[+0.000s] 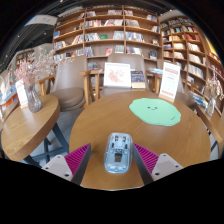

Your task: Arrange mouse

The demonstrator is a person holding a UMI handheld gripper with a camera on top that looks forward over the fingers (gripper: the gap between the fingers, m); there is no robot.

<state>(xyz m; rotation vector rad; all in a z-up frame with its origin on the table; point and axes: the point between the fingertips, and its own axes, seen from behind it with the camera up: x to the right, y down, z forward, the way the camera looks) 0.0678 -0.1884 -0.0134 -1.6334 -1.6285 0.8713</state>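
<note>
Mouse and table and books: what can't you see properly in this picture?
- Mouse, gripper view: it lies between the gripper's open fingers; its underside is hidden by its own body.
- Round table: its near edge is covered by the fingers and the mouse.
- Green mat: its markings are too small to read.
- Bookshelves: book titles too small.
- Standing signs: print too small.

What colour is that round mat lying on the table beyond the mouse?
Light green. The round mat shows best in the gripper view, past the mouse.
</note>
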